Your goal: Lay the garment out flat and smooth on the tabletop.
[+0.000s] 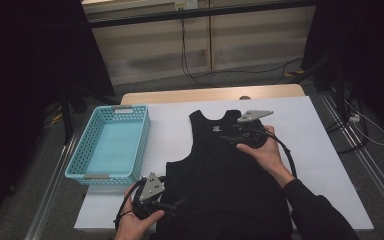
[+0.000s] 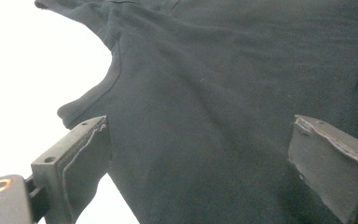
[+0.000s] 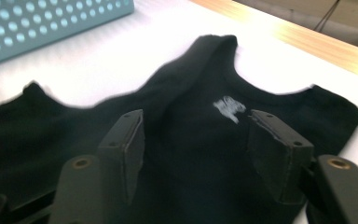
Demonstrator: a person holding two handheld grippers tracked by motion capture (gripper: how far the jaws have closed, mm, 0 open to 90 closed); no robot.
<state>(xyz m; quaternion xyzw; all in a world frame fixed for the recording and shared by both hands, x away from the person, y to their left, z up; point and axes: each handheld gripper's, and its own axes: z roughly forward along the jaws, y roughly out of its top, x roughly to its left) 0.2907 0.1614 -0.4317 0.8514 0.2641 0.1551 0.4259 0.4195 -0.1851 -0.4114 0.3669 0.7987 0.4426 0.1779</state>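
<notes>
A: What's under your grippers?

B: A black sleeveless top (image 1: 220, 170), soft matte knit, spread flat on the white sheet (image 1: 320, 165) that covers the wooden table (image 1: 210, 94). Its neck end points away from you, with rounded scoops at neck and armholes and a small pale mark just below the neckline.

A: And my right gripper (image 1: 240, 136)?

B: You hold it over the upper chest of the top, near the neck. In the right gripper view its blocky black jaws stand apart with nothing pinched between them; the fabric lies below and the pale mark shows between them.

A: The left gripper (image 1: 172, 205)?

B: Low at your near left, at the top's side edge below the armhole. Its jaws gape wide, dark cloth between them, no pad pressing on it.

A: Anything else?

B: A light blue plastic basket (image 1: 85, 160), rectangular with perforated walls, sits left of the top, well apart.
</notes>
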